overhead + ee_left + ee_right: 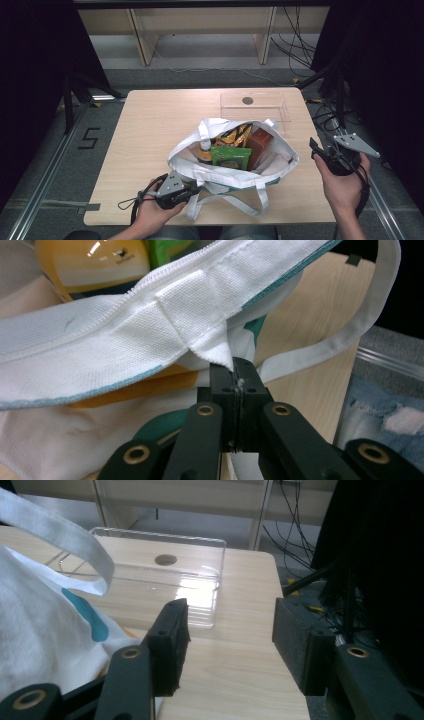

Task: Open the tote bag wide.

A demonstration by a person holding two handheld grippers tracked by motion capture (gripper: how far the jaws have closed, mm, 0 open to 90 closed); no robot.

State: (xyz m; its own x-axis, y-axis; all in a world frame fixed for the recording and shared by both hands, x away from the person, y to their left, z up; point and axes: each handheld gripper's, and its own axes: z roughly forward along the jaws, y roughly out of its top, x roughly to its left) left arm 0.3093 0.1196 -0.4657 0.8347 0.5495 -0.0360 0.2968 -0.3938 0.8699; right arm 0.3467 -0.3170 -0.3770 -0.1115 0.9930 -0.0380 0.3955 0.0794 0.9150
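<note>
Wooden table (pixel 150 125), grey floor; left gripper (pixel 235 372) clamps white bag (pixel 230 172) rim, right gripper (pixel 227 645) open, empty.

- High view: even overhead light on the table (pixel 150 130); surroundings fall to near black at both sides; soft, short shadows under the white tote bag (pixel 235 170).
- Left gripper view: bright fabric in focus, glare spot on the yellow bottle (pixel 95 260), jaws near the lens soft.
- Right gripper view: glare on the clear plastic tray (pixel 200 592); right side dark.
</note>
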